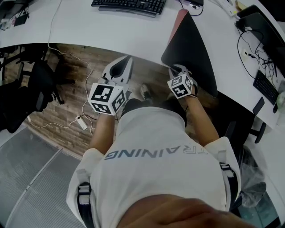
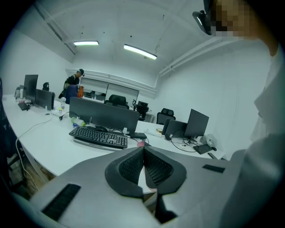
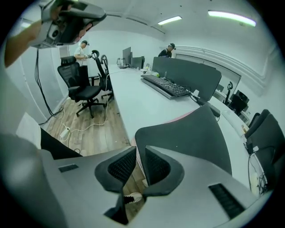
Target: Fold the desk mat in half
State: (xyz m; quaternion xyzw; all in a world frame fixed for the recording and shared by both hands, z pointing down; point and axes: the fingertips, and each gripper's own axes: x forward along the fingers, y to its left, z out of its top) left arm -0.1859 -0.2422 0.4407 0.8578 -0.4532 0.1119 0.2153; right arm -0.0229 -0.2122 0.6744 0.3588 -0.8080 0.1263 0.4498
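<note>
The desk mat [image 1: 191, 49] lies on the white desk [image 1: 111, 31], dark side up, with a pink strip [image 1: 179, 21] showing along its far left edge. Its near end reaches the desk's front edge. My right gripper [image 1: 178, 70] is at the mat's near left corner. In the right gripper view the jaws [image 3: 140, 149] stand apart, with the corner of the mat [image 3: 196, 138] in line with the gap and no pad pressing on it. My left gripper [image 1: 121, 67] hovers over the floor just off the desk edge, left of the mat. Its tips [image 2: 143, 149] meet with nothing between them.
A black keyboard [image 1: 129, 5] lies at the back of the desk. Cables and another keyboard [image 1: 266, 87] sit on the right. Below the desk edge are a wooden floor, a black office chair [image 1: 35, 84] and a power strip [image 1: 82, 122]. Two people stand far off [image 3: 84, 46].
</note>
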